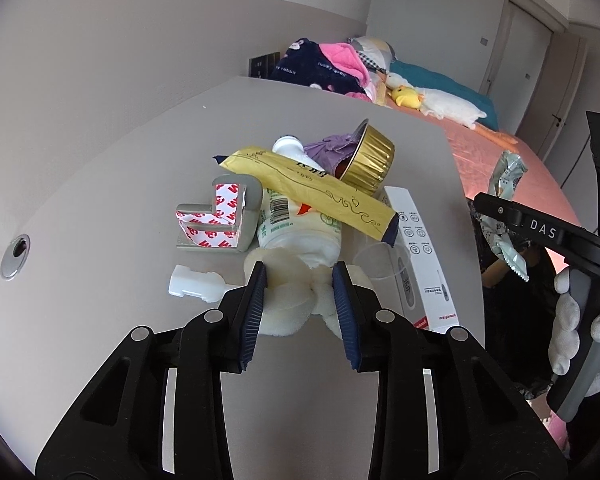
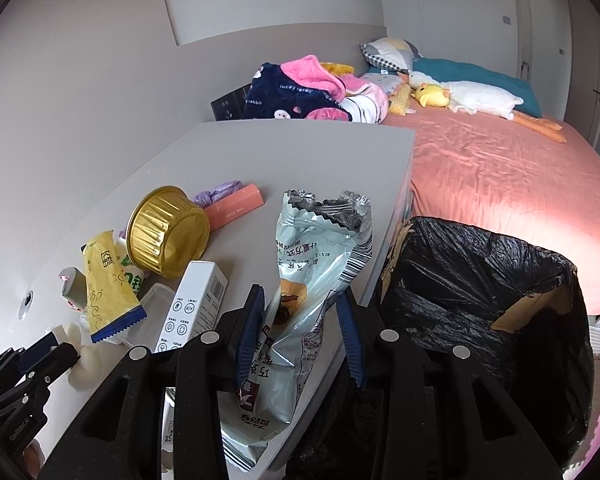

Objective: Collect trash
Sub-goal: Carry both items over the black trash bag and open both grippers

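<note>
My left gripper [image 1: 300, 280] is shut on a soft cream wad [image 1: 288, 312] at the near edge of a trash pile on the grey desk [image 1: 100, 184]. The pile holds a white bottle [image 1: 296, 224], a yellow sachet [image 1: 308, 192], a gold foil cup [image 1: 370, 160] and a white box [image 1: 420, 248]. My right gripper [image 2: 300, 296] is shut on a pale green snack wrapper [image 2: 320, 240], held upright over the desk's right edge. Just right of it stands a bin lined with a black bag [image 2: 460, 264]. In the right wrist view the left gripper [image 2: 56, 344] shows at the lower left.
A grey corner piece with red-and-white tape [image 1: 220, 216], a white plastic piece [image 1: 192, 288], a purple bag [image 1: 332, 148] and a pink box [image 2: 236, 206] also lie on the desk. A cable hole [image 1: 16, 254] sits at its left. A pink bed [image 2: 500, 168] lies beyond.
</note>
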Motion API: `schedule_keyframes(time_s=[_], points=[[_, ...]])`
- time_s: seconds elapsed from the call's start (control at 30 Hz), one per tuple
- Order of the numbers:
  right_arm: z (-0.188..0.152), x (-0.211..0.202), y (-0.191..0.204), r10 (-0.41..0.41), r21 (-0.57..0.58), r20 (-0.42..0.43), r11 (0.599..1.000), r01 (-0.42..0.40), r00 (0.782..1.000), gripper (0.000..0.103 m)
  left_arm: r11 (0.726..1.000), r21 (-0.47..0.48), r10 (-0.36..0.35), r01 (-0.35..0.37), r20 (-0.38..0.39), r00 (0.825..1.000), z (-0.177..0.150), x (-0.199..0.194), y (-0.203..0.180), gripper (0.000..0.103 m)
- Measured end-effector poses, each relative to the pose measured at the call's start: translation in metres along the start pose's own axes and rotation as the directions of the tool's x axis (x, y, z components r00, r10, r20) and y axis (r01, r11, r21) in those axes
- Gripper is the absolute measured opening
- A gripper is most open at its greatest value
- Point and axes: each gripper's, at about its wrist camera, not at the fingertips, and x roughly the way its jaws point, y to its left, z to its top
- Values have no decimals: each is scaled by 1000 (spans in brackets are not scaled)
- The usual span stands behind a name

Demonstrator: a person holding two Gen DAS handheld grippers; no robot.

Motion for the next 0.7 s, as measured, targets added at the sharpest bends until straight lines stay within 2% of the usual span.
schedule_keyframes(time_s=[0.13, 0.33, 0.7], points=[[4, -13, -5, 10, 12, 27, 1000, -10, 1000, 39, 1000, 13, 0, 0, 28, 1000, 7, -15, -5, 33], [9, -31, -21, 6, 41, 66, 999, -9, 998, 39, 998, 53, -41, 38, 62, 997, 28, -26, -27, 33], [14, -50, -72, -51, 125, 94, 991, 39, 994, 39, 974, 121, -197, 190, 50, 979, 57, -6, -88, 33]])
